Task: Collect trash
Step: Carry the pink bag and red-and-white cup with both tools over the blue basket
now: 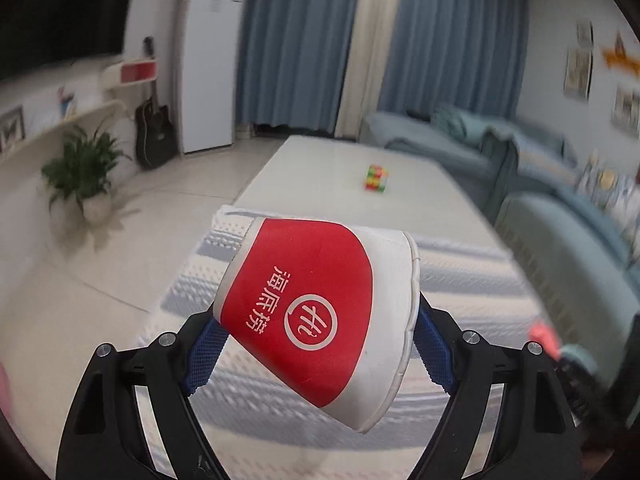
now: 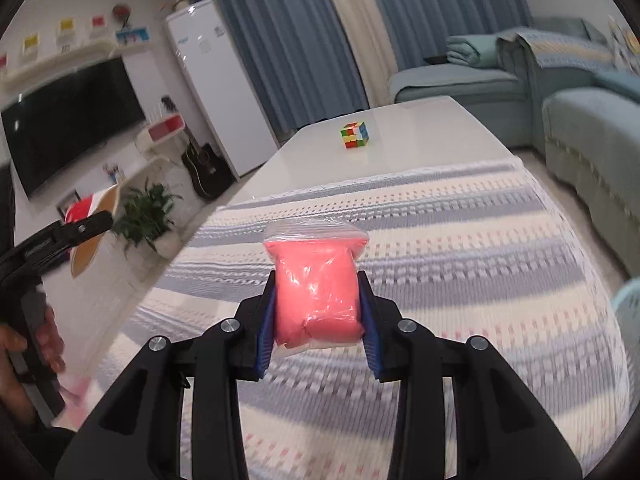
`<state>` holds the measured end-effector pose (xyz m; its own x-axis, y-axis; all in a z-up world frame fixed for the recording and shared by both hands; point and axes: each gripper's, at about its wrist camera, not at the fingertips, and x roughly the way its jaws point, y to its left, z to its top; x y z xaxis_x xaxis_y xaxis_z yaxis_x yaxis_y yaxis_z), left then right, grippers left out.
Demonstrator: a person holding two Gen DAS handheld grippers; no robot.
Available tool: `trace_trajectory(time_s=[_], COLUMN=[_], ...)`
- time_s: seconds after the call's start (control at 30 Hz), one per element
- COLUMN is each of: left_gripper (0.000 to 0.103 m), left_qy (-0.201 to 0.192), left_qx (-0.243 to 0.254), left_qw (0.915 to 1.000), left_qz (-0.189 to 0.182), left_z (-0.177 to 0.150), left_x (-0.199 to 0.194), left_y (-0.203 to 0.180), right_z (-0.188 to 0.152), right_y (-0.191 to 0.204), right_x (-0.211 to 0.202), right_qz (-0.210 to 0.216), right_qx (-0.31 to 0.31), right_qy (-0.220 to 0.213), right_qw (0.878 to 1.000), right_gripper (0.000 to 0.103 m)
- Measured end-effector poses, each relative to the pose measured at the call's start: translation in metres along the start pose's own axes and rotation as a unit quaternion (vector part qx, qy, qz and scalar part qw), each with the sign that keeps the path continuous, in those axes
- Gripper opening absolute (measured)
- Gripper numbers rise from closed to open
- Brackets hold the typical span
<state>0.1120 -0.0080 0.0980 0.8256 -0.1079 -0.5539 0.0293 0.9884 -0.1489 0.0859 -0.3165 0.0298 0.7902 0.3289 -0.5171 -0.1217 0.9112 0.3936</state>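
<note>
My left gripper (image 1: 316, 350) is shut on a red and white paper cup (image 1: 320, 312), held on its side above the striped cloth (image 1: 256, 392), rim to the right. My right gripper (image 2: 318, 316) is shut on a clear plastic bag of pink stuff (image 2: 318, 288), held above the same cloth (image 2: 460, 264). In the right wrist view the left gripper (image 2: 86, 224) shows at the far left with the cup (image 2: 82, 208) in it, beyond the table's left edge.
A colourful puzzle cube (image 2: 354, 135) sits on the white table (image 2: 420, 136) beyond the cloth. A pale blue basket rim (image 2: 628, 304) is at the right edge. Sofas (image 2: 580, 128) stand right; a potted plant (image 1: 82, 168) and guitar (image 1: 154, 132) left.
</note>
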Motion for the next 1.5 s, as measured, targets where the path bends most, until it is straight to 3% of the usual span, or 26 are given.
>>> trace_trajectory(time_s=[0.1, 0.17, 0.33, 0.5, 0.77, 0.93, 1.1, 1.37, 1.5], left_gripper=[0.08, 0.08, 0.08, 0.08, 0.08, 0.08, 0.08, 0.08, 0.08], left_qy=[-0.024, -0.046, -0.028, -0.056, -0.033, -0.065, -0.069, -0.062, -0.054], left_qx=[0.028, 0.065, 0.045, 0.137, 0.159, 0.183, 0.205, 0.244, 0.235], left_qw=[0.9993, 0.9963, 0.9985, 0.9889, 0.9853, 0.9792, 0.9731, 0.9593, 0.956], left_qz=[0.007, 0.033, -0.015, 0.008, -0.053, -0.057, -0.08, -0.128, -0.168], left_z=[-0.015, -0.023, -0.04, -0.062, -0.081, -0.095, -0.112, -0.149, -0.161], left_x=[-0.025, -0.033, -0.038, -0.041, -0.029, -0.037, -0.038, -0.036, -0.039], left_y=[-0.018, -0.039, -0.074, -0.132, -0.193, -0.232, -0.277, -0.355, -0.39], right_z=[-0.003, -0.002, -0.003, -0.009, -0.014, -0.019, -0.024, -0.029, -0.031], right_y=[-0.009, -0.017, -0.04, -0.079, -0.156, -0.196, -0.224, -0.247, -0.255], right_x=[-0.031, -0.051, -0.096, -0.136, -0.203, -0.245, -0.265, -0.271, -0.27], right_qz=[-0.005, -0.008, -0.05, -0.09, -0.166, -0.208, -0.239, -0.254, -0.254], right_qx=[0.01, 0.014, -0.005, -0.001, 0.03, 0.065, 0.081, 0.103, 0.129], right_qy=[-0.021, -0.032, -0.057, -0.065, -0.09, -0.116, -0.121, -0.116, -0.105], right_qw=[1.0, 0.999, 0.997, 0.994, 0.982, 0.969, 0.96, 0.955, 0.953], right_gripper=[0.034, 0.034, 0.034, 0.034, 0.035, 0.036, 0.036, 0.036, 0.036])
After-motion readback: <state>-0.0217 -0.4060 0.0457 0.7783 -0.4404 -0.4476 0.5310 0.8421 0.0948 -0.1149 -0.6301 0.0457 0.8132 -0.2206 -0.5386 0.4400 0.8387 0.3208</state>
